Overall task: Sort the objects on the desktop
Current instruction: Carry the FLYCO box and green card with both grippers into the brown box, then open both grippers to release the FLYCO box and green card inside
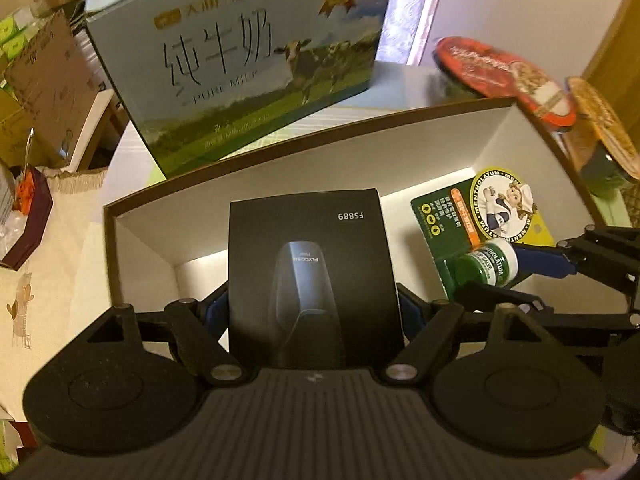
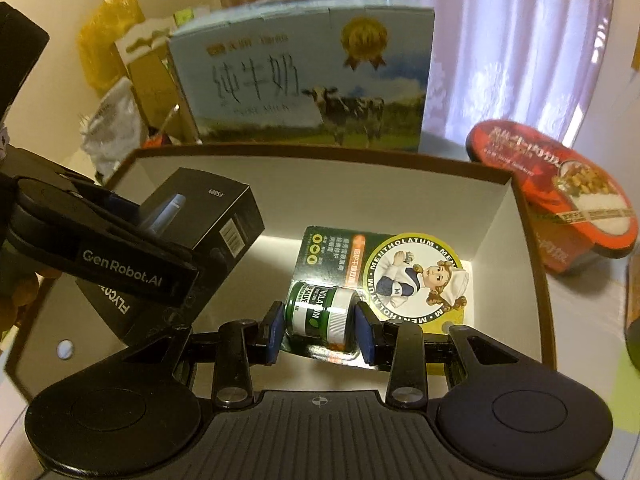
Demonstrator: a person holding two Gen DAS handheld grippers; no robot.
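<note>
An open brown box with white inner walls [image 1: 280, 184] [image 2: 360, 196] lies in front of both grippers. My left gripper [image 1: 314, 308] is shut on a black FS889 shaver box [image 1: 312, 264] and holds it over the box's left part; the shaver box also shows in the right wrist view [image 2: 200, 216]. My right gripper [image 2: 320, 330] is shut on the green Mentholatum jar [image 2: 320, 312] of a blister card [image 2: 400, 268], low inside the box's right part. The card and jar also show in the left wrist view [image 1: 486, 264].
A blue pure milk carton [image 1: 240, 60] [image 2: 308, 76] stands just behind the box. A red instant noodle bowl [image 2: 560, 196] [image 1: 504, 76] sits at the right, with a gold-lidded bowl [image 1: 604, 132] beside it. Cardboard boxes [image 1: 44, 80] and bags stand at the left.
</note>
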